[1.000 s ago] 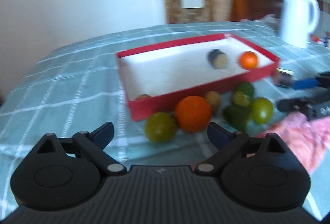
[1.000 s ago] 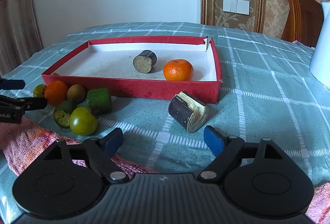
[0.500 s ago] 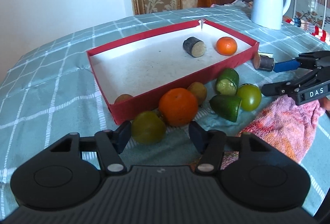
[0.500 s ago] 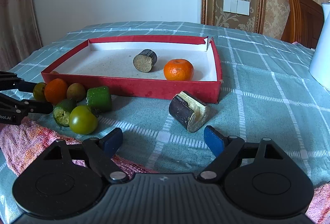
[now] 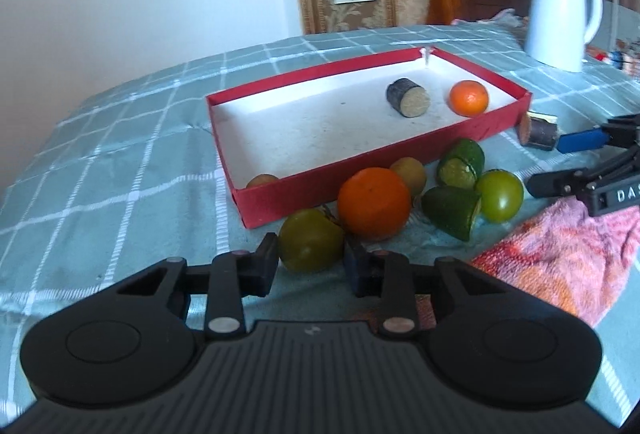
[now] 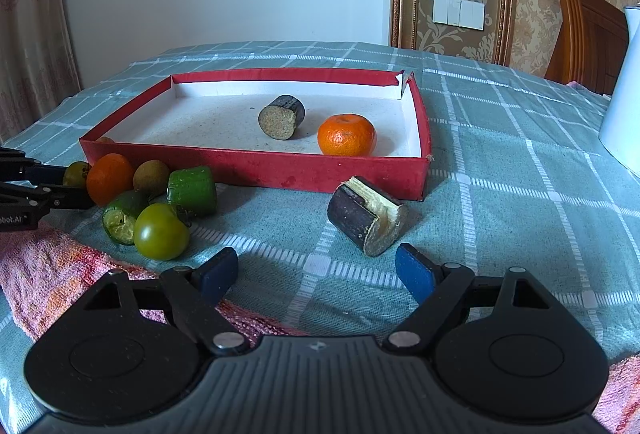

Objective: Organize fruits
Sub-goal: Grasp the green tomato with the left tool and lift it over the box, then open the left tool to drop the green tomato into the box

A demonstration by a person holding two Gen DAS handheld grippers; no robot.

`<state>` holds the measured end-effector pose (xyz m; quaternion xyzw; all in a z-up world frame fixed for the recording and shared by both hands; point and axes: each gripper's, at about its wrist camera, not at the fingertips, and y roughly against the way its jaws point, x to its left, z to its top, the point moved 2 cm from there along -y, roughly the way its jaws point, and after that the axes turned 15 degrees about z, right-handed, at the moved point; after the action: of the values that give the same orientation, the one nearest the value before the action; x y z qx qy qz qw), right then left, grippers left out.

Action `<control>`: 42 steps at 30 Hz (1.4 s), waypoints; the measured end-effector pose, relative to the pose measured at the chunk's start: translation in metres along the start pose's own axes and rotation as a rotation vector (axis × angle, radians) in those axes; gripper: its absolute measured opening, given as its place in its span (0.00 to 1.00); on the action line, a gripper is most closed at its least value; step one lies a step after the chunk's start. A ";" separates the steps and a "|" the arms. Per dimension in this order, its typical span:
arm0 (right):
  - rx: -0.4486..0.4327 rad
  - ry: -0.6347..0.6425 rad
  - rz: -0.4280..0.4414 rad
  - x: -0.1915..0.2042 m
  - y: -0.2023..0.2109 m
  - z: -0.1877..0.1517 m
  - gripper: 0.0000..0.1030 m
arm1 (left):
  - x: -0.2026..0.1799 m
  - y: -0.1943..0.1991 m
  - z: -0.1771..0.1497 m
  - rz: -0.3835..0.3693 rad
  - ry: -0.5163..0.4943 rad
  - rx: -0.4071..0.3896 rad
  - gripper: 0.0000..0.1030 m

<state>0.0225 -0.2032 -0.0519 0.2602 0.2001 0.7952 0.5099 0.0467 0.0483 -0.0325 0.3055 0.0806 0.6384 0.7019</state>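
Note:
A red box with a white floor holds a dark cane stub, a small orange and a brown fruit in its near corner. In front of it lie an olive-green tomato, a big orange, a brown fruit, two green pieces and another green tomato. My left gripper is closing, its pads touching both sides of the olive-green tomato. My right gripper stands open and holds nothing, just short of a split cane piece.
A pink towel lies under the near fruit and my right gripper. A white kettle stands on the checked cloth behind the box's right end. A wooden chair back rises behind the table.
The left jaws have closed from wide apart onto the olive-green tomato, and the left gripper has edged closer to it. The right gripper has not moved.

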 end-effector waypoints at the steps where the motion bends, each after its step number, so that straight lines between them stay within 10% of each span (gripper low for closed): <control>1: 0.000 0.000 0.000 0.000 0.000 0.000 0.84 | -0.002 0.002 0.001 0.016 0.005 -0.001 0.30; 14: 0.001 0.000 0.000 0.000 0.000 0.000 0.84 | -0.009 0.019 0.043 0.187 0.060 -0.050 0.30; 42: 0.001 0.001 0.000 0.000 0.000 0.000 0.84 | -0.024 -0.094 0.094 0.236 0.072 0.033 0.30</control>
<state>0.0223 -0.2031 -0.0513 0.2601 0.2010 0.7951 0.5097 0.1695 -0.0048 -0.0140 0.3014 0.0796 0.7257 0.6133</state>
